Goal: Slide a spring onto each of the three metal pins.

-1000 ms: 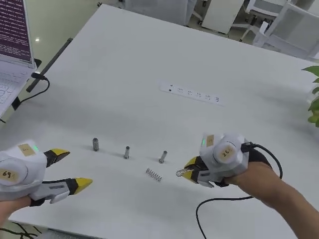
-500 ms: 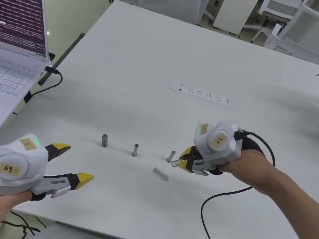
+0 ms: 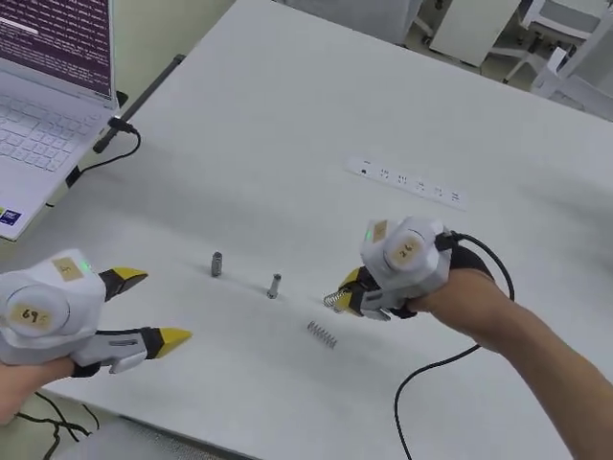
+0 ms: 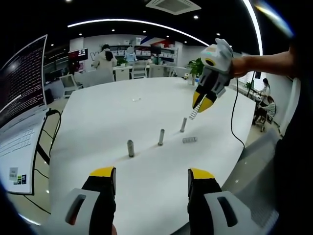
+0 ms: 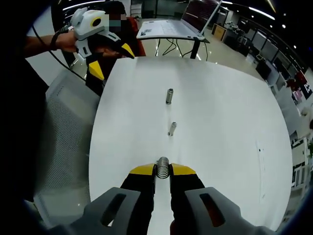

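Three metal pins stand in a row on the white table. The left pin wears a spring. The middle pin is bare. My right gripper is shut on a spring, whose free end hangs just above the right pin. A loose spring lies in front of the pins. My left gripper hovers open at the near left, holding nothing.
A white power strip lies beyond the pins. An open laptop sits at the far left with a black cable beside it. The right gripper's cord trails over the near table edge.
The right gripper has carried its spring leftward from beside the right pin to just over it. The left gripper has stayed open at the near left. The head camera shifted.
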